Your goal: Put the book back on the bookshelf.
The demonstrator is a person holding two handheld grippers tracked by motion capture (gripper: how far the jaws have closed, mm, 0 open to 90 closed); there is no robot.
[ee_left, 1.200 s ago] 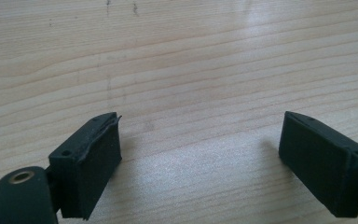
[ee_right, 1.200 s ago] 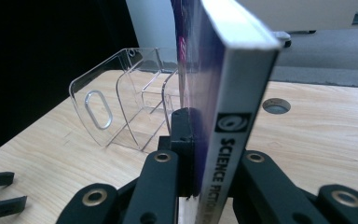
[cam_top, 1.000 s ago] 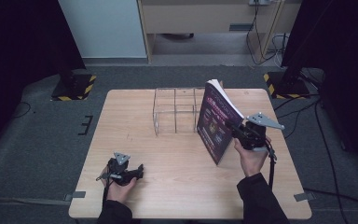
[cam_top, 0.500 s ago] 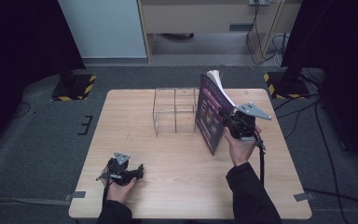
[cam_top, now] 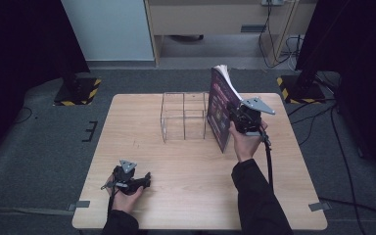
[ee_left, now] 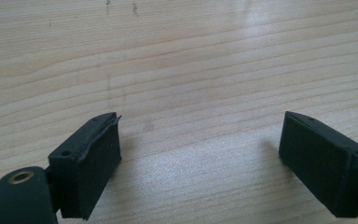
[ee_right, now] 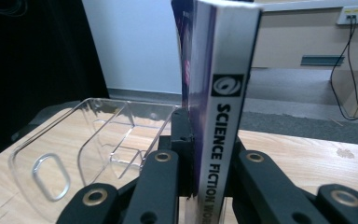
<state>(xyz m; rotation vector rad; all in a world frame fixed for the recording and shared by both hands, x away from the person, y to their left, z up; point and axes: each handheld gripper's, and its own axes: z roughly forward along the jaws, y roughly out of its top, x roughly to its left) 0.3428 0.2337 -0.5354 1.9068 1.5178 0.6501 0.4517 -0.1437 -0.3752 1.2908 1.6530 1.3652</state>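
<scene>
My right gripper pinches a purple book upright, just right of the clear organizer at the table's far side. My left gripper rests near-left, jaws spread.

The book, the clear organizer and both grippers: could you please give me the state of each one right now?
Book: upright, lifted, clamped at its spine.
Clear organizer: standing on the table, compartments empty, just left of the book.
Right gripper: shut on the book.
Left gripper: open, nothing between its jaws, low over bare wood.
</scene>
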